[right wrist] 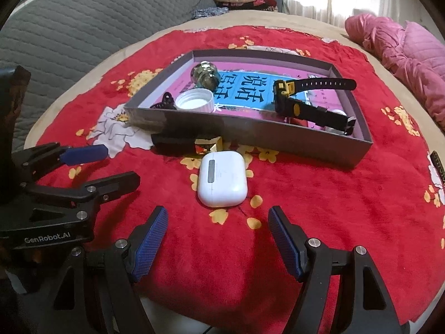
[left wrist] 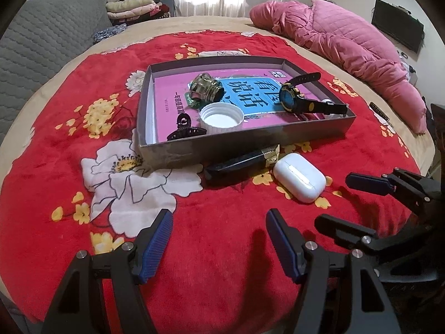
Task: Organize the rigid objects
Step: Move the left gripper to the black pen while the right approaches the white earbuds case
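Two low views, shared tray [left wrist: 244, 144]

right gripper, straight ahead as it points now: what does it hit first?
Most likely the white earbud case, lying on the red blanket centred ahead of the open right gripper. Beyond it stands the grey box. Depth is uncertain through the fisheye.

Bed [left wrist: 194, 23] w/ red floral blanket [left wrist: 222, 236] spread over it. On blanket: grey tray [left wrist: 250, 139], black tube [left wrist: 236, 167] touching tray's front wall, white earbud case [left wrist: 300, 176] just beside tube. Pink quilt [left wrist: 347, 44] on bed's far side.
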Available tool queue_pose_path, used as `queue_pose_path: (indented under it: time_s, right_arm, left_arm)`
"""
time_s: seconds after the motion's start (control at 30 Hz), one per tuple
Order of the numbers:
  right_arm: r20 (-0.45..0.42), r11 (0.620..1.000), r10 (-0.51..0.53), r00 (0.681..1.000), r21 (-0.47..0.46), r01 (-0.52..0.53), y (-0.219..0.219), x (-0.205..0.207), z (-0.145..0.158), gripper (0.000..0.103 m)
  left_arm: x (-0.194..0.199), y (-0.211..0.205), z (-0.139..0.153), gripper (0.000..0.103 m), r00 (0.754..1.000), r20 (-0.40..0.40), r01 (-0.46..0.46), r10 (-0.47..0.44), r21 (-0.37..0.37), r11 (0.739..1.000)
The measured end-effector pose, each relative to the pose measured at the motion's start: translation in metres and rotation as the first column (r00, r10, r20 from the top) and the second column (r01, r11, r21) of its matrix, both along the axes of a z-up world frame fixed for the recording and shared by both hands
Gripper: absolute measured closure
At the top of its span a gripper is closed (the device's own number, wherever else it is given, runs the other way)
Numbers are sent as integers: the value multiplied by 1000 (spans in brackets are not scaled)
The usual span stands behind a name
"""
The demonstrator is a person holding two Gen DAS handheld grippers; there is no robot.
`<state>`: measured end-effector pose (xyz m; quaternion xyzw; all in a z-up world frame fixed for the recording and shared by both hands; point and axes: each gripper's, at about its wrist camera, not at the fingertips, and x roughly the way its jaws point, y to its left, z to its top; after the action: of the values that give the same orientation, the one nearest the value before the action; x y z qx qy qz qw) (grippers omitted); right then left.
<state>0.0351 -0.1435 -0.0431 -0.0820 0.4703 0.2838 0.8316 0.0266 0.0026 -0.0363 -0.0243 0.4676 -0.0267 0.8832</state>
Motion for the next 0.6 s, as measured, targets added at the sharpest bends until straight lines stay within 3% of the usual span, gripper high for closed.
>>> queue_pose_path:
  time_s: [0.33, 0.6]
  right_arm:
    - [-3, 999, -37, 999, 5, 37, 5, 17, -16, 28]
    - [43, 999, -32, 999, -28, 33, 19, 25, -24, 28]
  left_arm:
    - [15, 11, -7, 34, 1000, 2, -10, 10, -30, 999]
    - [24, 13, -12, 34, 1000, 8, 11, -10, -39, 999]
